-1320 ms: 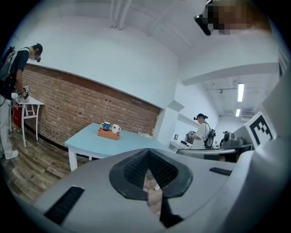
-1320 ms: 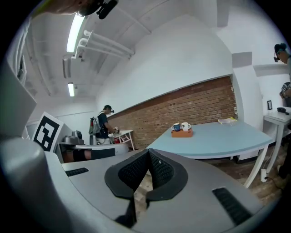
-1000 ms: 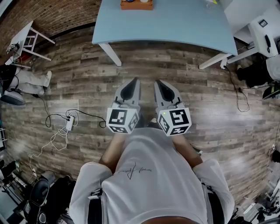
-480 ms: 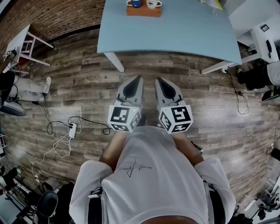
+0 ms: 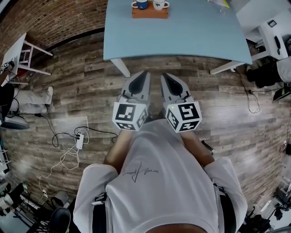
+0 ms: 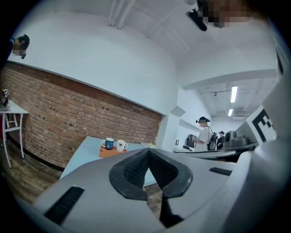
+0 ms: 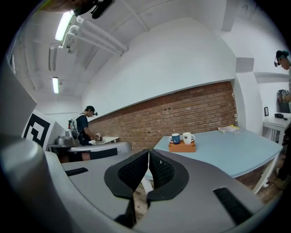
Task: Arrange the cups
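On far table (image 5: 182, 36) edge: blue cup (image 5: 142, 4), white cup (image 5: 160, 4) on wooden tray (image 5: 150, 12). Left gripper (image 5: 145, 73), right gripper (image 5: 164, 75) clenched, empty, well short. Cups probably ceramic: stiff, breakable, slick; pinch rim wall.

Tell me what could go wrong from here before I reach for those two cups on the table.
1. The blue cup and white cup stand close together on a small orange block; grabbing one might knock the other.
2. The left tool and right tool are both shut and would likely push a cup unless opened first.
3. The table leg stands just ahead; a foot could bump it and shake the cups.
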